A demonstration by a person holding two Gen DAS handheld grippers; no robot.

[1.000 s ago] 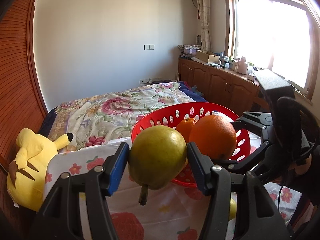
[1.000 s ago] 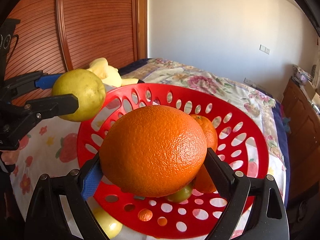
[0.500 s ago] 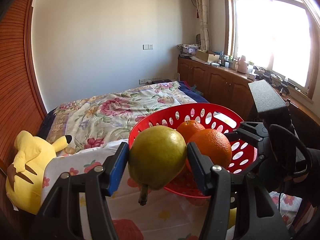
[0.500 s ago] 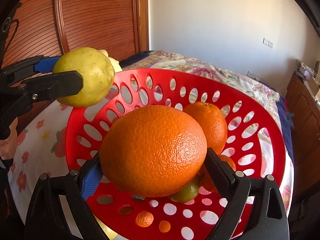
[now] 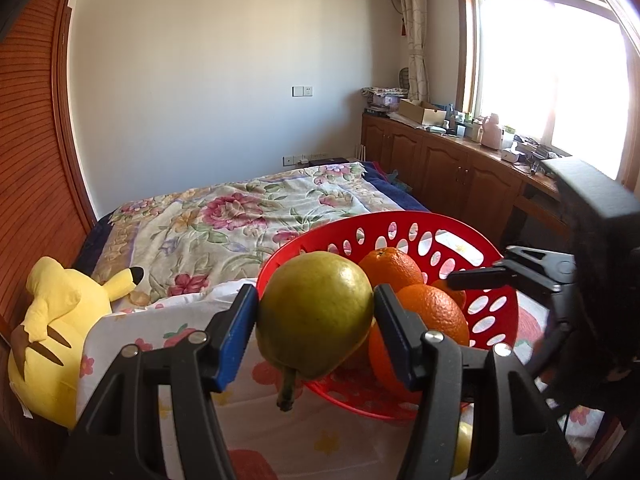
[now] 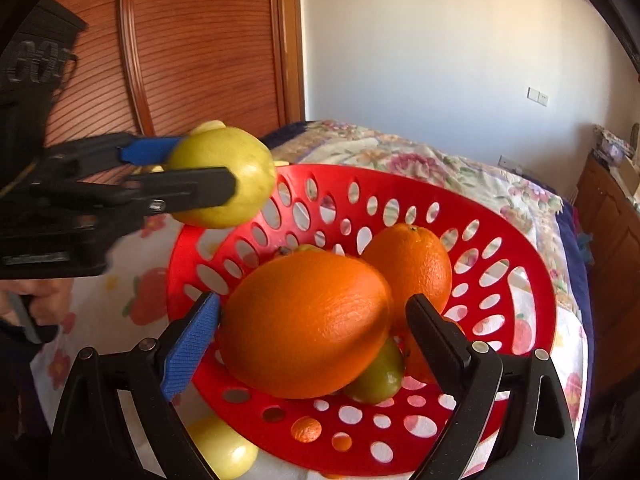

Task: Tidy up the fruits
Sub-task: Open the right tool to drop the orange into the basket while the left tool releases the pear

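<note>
A red perforated basket point(image 6: 400, 176) stands on a fruit-print cloth, with an orange point(image 6: 408, 264) and a green fruit point(image 6: 380, 376) inside. My right gripper point(image 6: 312, 300) hangs over the basket with a big orange point(image 6: 304, 324) between its jaws. That orange is blurred and sits low, and a gap shows beside the right finger point(image 6: 432, 332). My left gripper point(image 5: 316, 292) is shut on a yellow-green pear point(image 5: 316, 316), stem down, just outside the near rim of the basket point(image 5: 380, 216). The right wrist view shows the pear point(image 6: 240, 176) at the basket's left rim.
A yellow fruit point(image 6: 224, 448) lies on the cloth beside the basket. A yellow plush toy point(image 5: 52, 328) lies at the left on the bed with its floral quilt point(image 5: 240, 216). Wooden cabinets point(image 5: 460, 168) run under the window. A person's hand point(image 6: 36, 300) grips the left tool.
The big orange has come loose from the right pads and sunk lower towards the basket. The pear has drifted right, up to the basket's rim.
</note>
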